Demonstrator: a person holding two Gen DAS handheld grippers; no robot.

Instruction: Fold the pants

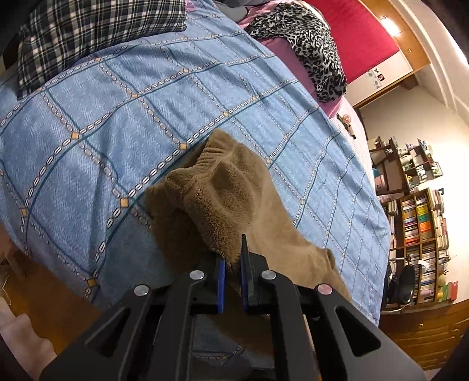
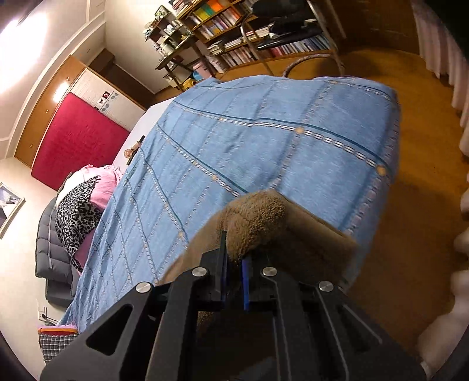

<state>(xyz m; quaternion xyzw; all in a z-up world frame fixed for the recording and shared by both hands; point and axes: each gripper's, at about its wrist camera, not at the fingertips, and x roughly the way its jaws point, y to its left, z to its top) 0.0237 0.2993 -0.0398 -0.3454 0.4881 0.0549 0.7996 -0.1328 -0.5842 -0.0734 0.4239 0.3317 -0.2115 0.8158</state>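
The pants (image 1: 228,193) are brown fleece and hang bunched over the blue bedspread (image 1: 123,117). My left gripper (image 1: 233,263) is shut on a fold of the pants, and a ribbed band shows above it. In the right wrist view my right gripper (image 2: 234,258) is shut on another bunched end of the pants (image 2: 258,219), held above the bedspread (image 2: 263,140) near its corner. The fabric hangs down past both grippers and hides the rest of the pants.
A plaid cloth (image 1: 88,35) lies at the bed's far left. A leopard-print garment (image 1: 307,38) and pink fabric lie by the red headboard (image 1: 360,38). Bookshelves (image 1: 419,243) and a chair (image 2: 281,26) stand beyond the bed. Wooden floor (image 2: 416,205) lies to the right.
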